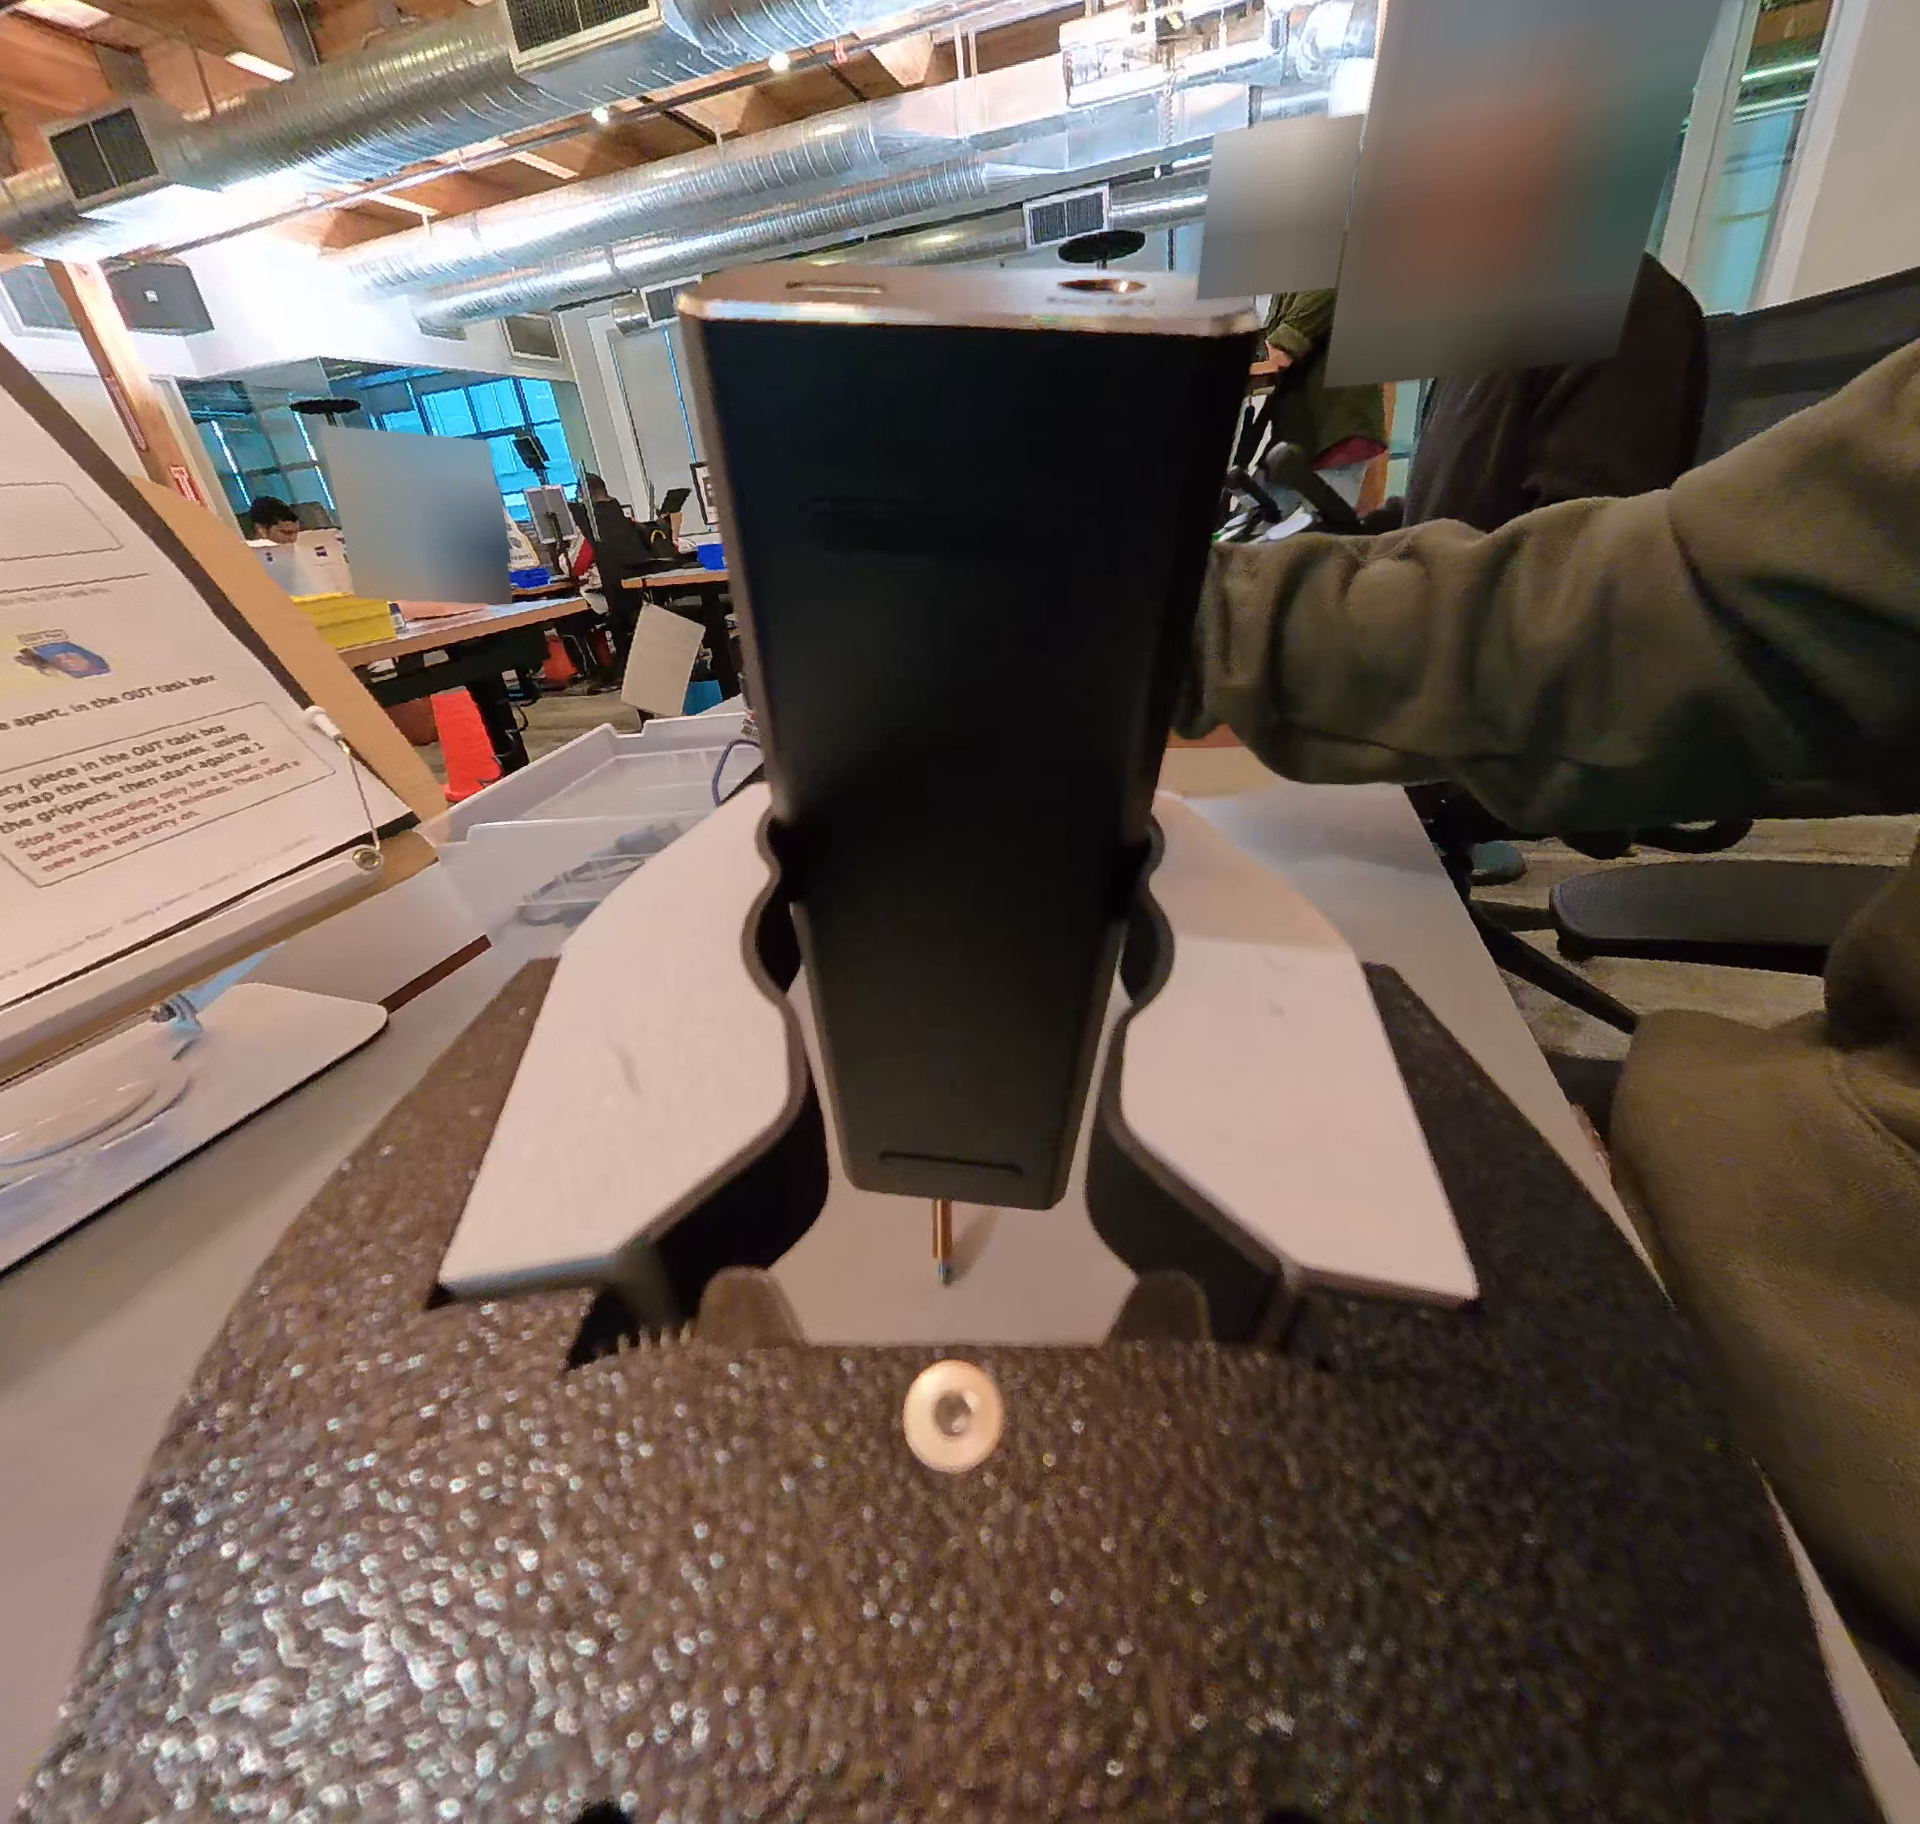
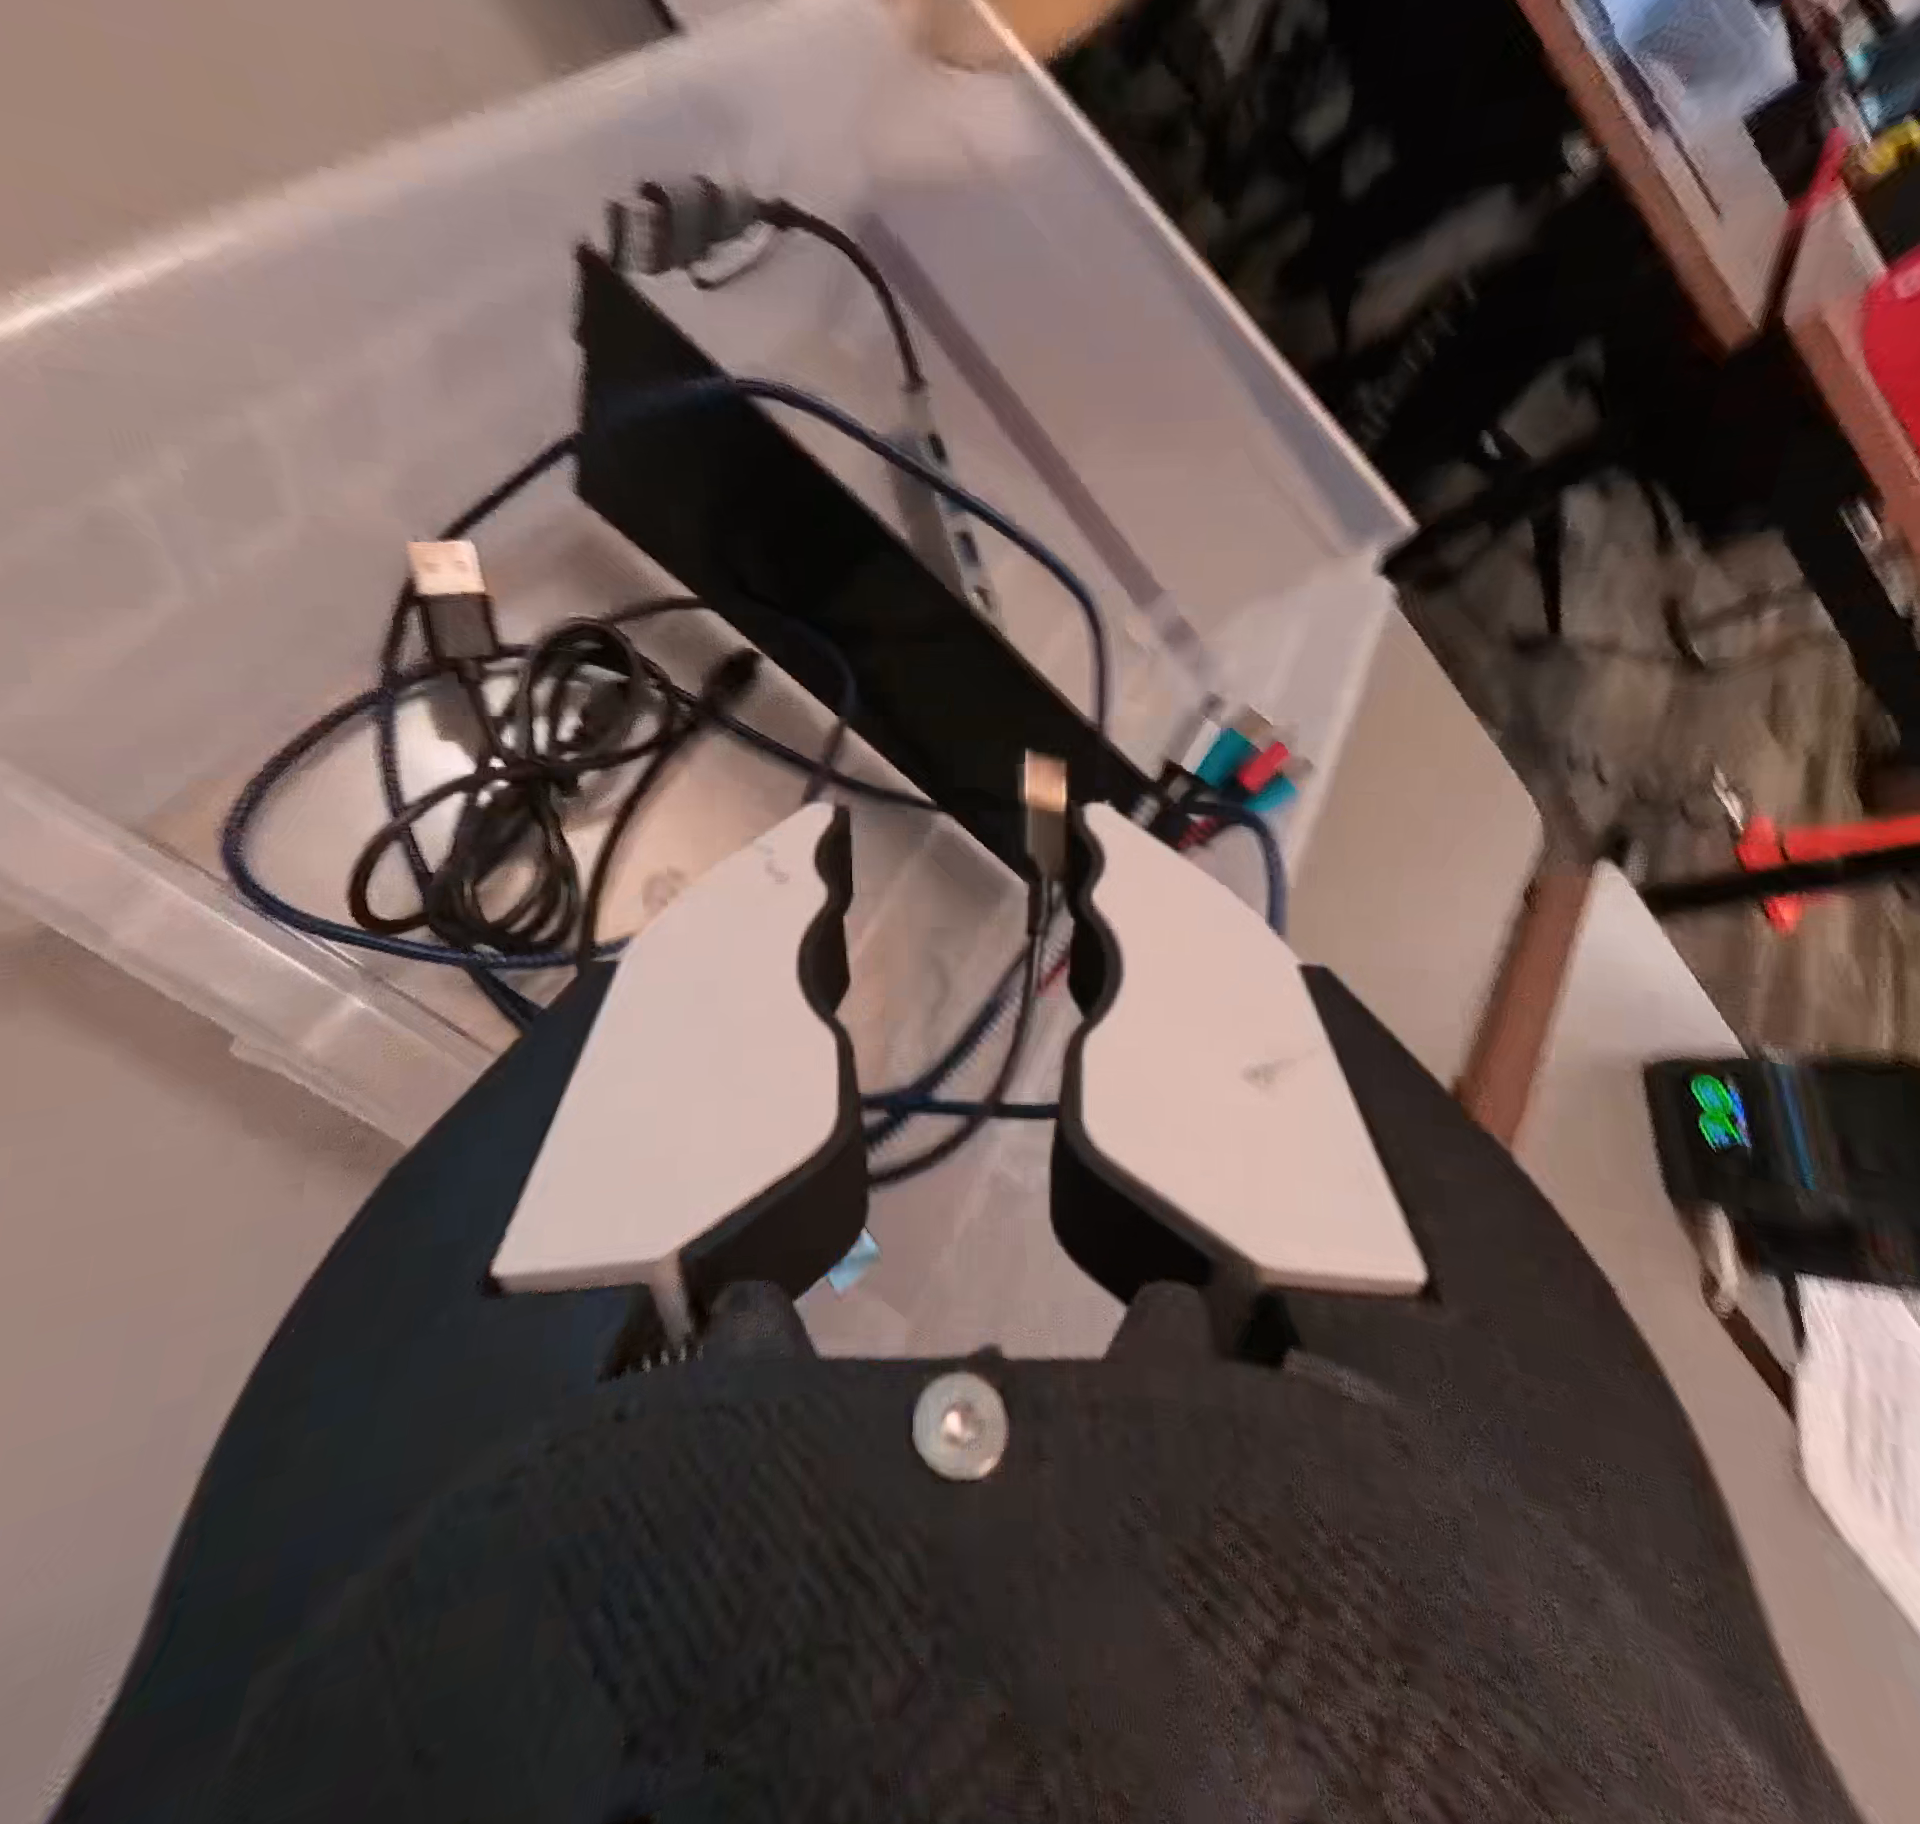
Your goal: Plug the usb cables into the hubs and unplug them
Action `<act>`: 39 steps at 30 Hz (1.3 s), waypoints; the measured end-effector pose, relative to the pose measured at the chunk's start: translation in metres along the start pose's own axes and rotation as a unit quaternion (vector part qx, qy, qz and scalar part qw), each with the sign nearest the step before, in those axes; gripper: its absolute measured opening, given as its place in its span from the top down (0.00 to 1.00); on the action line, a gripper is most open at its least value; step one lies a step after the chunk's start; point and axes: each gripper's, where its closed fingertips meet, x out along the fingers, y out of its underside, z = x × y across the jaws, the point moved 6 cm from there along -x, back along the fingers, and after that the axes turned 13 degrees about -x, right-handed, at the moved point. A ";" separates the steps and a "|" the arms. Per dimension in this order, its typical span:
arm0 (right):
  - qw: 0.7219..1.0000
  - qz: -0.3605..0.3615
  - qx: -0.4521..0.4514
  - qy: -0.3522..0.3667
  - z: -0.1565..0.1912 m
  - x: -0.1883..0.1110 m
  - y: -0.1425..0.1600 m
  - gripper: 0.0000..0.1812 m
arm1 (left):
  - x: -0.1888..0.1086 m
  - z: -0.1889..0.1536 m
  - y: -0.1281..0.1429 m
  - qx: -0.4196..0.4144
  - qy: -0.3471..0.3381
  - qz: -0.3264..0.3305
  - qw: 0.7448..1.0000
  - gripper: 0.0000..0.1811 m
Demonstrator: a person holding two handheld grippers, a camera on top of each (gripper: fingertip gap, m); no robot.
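Note:
In the left wrist view my left gripper [image 1: 961,839] is shut on a black box-shaped hub [image 1: 966,631]. It holds the hub upright above the table, silver end with ports on top. In the right wrist view my right gripper [image 2: 961,824] is open and empty above a clear plastic bin [image 2: 1195,340]. In the bin lie another long black hub [image 2: 790,527], a slim grey hub [image 2: 935,486], a coiled black USB cable [image 2: 520,766] with its plug [image 2: 447,579] free, and a blue braided cable [image 2: 312,798]. A silver USB plug [image 2: 1044,792] lies just inside the right finger's tip.
A person's olive sleeve [image 1: 1558,652] reaches in from the right. An instruction board on a stand [image 1: 156,714] is at the left, with the clear bin [image 1: 603,798] behind my fingers. Teal and red plugs [image 2: 1252,766] lie at the bin's corner. A small black device [image 2: 1766,1151] sits near the table edge. The grippers' ends are close to 40 cm from one another.

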 end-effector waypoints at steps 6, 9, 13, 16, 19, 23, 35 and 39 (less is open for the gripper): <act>0.987 -0.071 0.122 0.071 -0.012 -0.061 -0.016 0.69 | 0.005 -0.001 0.004 -0.010 0.012 0.001 1.000 0.67; 0.954 -0.259 0.151 -0.017 0.043 -0.089 -0.070 0.70 | 0.011 -0.005 0.006 -0.010 0.029 0.005 1.000 0.67; 0.889 -0.403 0.140 -0.164 0.143 -0.110 -0.143 0.74 | 0.019 -0.012 0.014 -0.014 0.052 0.022 0.998 0.67; 0.887 -0.407 0.075 -0.204 0.188 -0.113 -0.174 0.77 | 0.026 -0.016 0.019 -0.014 0.062 0.039 0.997 0.67; 0.911 -0.358 0.005 -0.205 0.206 -0.109 -0.184 0.78 | 0.033 -0.022 0.022 -0.012 0.077 0.053 0.996 0.67; 0.906 -0.359 0.008 -0.226 0.221 -0.103 -0.188 0.82 | 0.043 -0.030 0.026 0.004 0.084 0.077 0.993 0.67; 0.886 -0.371 0.027 -0.276 0.232 -0.097 -0.191 0.91 | 0.050 -0.035 0.034 0.012 0.094 0.092 0.991 0.67; 0.889 -0.367 0.015 -0.274 0.231 -0.098 -0.189 0.91 | 0.049 -0.034 0.034 0.010 0.097 0.091 0.991 0.67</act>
